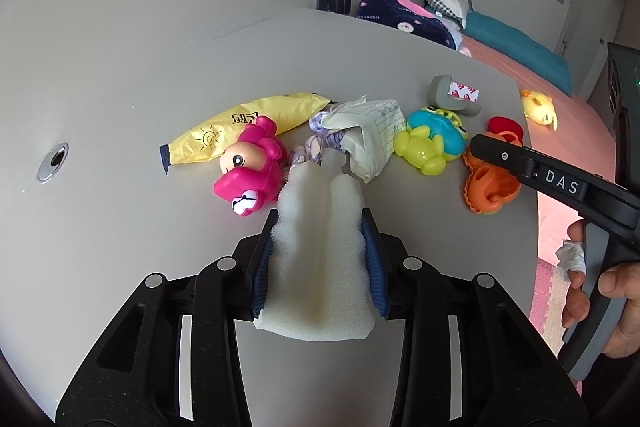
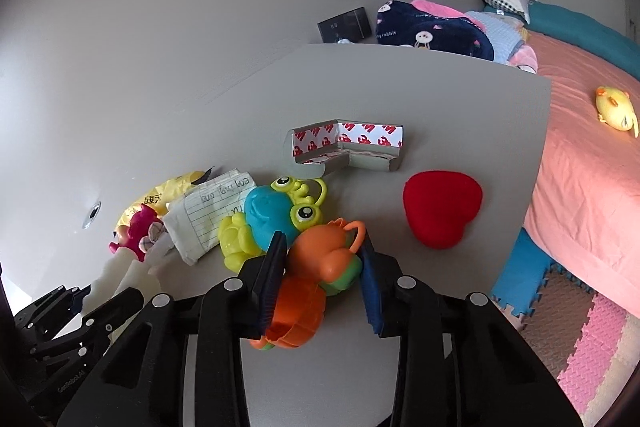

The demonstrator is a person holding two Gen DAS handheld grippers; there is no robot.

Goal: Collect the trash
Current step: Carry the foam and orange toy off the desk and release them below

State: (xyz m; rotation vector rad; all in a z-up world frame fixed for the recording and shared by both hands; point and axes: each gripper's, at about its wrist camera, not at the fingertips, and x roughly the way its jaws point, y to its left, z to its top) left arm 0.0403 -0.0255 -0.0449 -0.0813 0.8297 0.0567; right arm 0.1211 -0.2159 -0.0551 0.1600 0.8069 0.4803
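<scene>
My left gripper (image 1: 320, 223) is shut on a white foam piece (image 1: 320, 267), squeezed between its blue pads above the grey table (image 1: 120, 227). In front of it lie a crumpled lined paper (image 1: 372, 135), a yellow banana-shaped packet (image 1: 240, 127) and a pink monkey toy (image 1: 252, 167). My right gripper (image 2: 322, 247) is shut on an orange plastic toy (image 2: 312, 279), next to a blue and yellow frog toy (image 2: 276, 215). In the left wrist view the right gripper (image 1: 480, 147) reaches in from the right over the orange toy (image 1: 490, 187). The right wrist view shows the foam (image 2: 120, 275) at the lower left.
A grey corner guard with red-printed tape (image 2: 348, 147) and a red heart (image 2: 442, 211) lie further back on the table. The table's edge (image 2: 536, 167) runs along the right, beside a pink bed (image 2: 580, 187) with a yellow duck toy (image 2: 616, 107). A hand (image 1: 616, 291) holds crumpled tissue (image 1: 572, 259).
</scene>
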